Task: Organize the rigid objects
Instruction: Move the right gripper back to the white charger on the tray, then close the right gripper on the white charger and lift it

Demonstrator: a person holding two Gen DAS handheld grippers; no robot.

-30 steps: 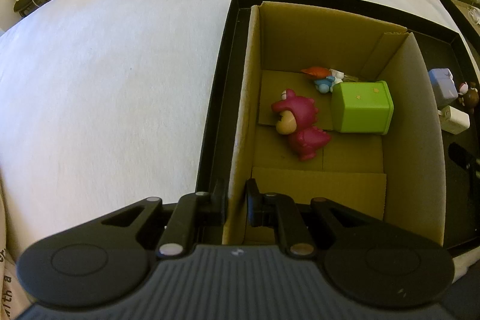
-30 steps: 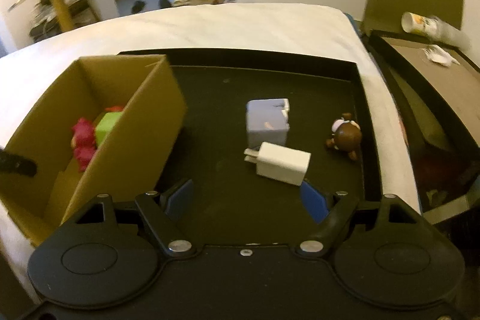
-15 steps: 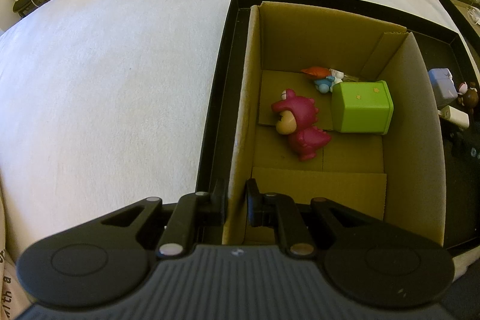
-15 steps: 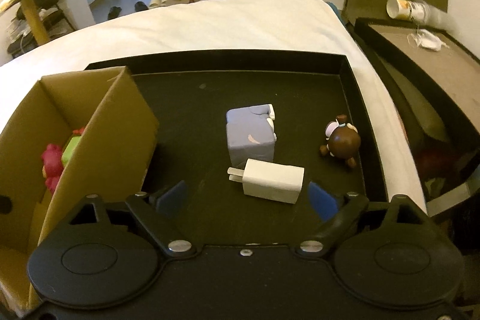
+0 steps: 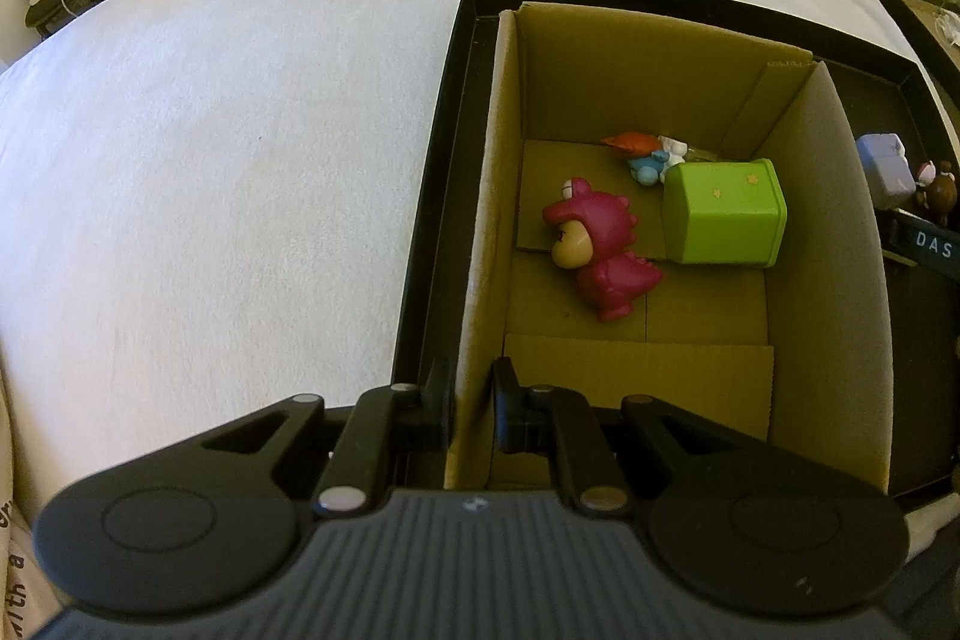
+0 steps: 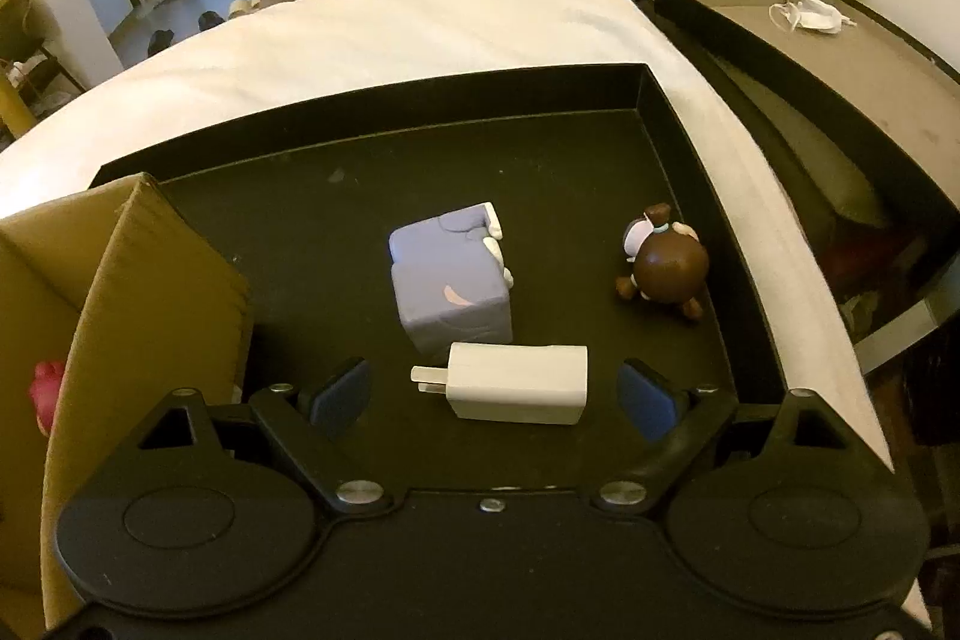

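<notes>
On the left, the left gripper [image 5: 471,409] is closed tight on the near end of the left wall of the cardboard box [image 5: 480,244], one finger outside the wall and one inside, so it has the wall pinched between them. The box stands in the left part of a black tray [image 6: 420,100], which lies on a white bed cover [image 5: 210,160]. Inside the box, on its floor, a pink dinosaur figure [image 5: 600,250] lies on its side, and just to the right of it a green cube [image 5: 723,214] rests. Behind the cube, a small blue and orange figure [image 5: 645,157] is partly hidden. To the right of the box, on the open floor of the tray, a purple block [image 6: 453,277] sits, and a white charger [image 6: 516,391] lies just in front of it, its prongs pointing to the left. The right gripper [image 6: 495,394] has just been opening its jaws; they stand wide, one on each side of the charger, and the blue pads [image 6: 336,397] do not touch it. Further right, near the tray wall, a brown figure [image 6: 663,262] lies apart from the others.
</notes>
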